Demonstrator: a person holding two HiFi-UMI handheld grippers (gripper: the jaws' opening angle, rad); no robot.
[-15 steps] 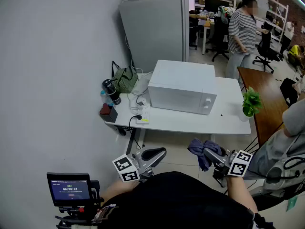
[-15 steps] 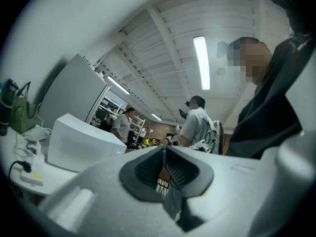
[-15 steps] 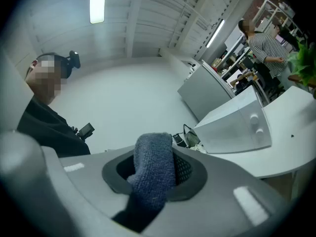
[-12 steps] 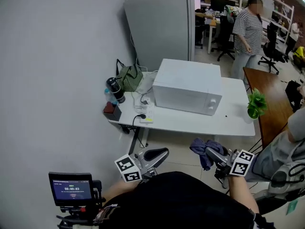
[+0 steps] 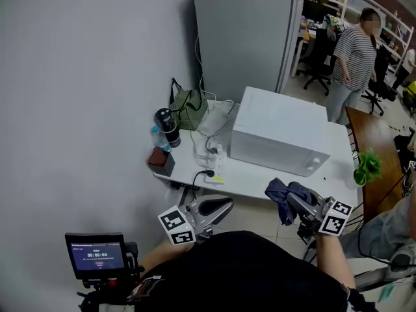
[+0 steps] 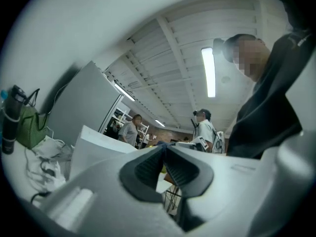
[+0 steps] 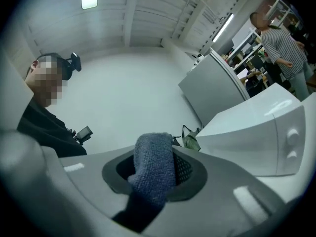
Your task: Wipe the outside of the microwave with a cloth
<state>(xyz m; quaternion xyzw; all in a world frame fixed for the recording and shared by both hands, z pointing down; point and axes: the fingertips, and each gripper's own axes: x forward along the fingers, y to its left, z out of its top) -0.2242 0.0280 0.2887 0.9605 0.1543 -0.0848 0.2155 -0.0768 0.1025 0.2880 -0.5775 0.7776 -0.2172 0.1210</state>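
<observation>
Cloth (image 5: pixel 281 196) is pinched in right gripper (image 5: pixel 294 202); left gripper (image 5: pixel 223 206) closed on nothing, both apart from microwave (image 5: pixel 279 132).

text | small screen (image 5: pixel 95 255) | timer reads 00:00:03 | other lines too small

Figure: the operator's torso in a loose black fabric top (image 5: pixel 247 272). Pale grey plastic left gripper (image 5: pixel 220 208) and matching right gripper (image 5: pixel 294 203), each with black ribbed jaw pads and a white cube (image 5: pixel 174 227) printed with black square markers.
</observation>
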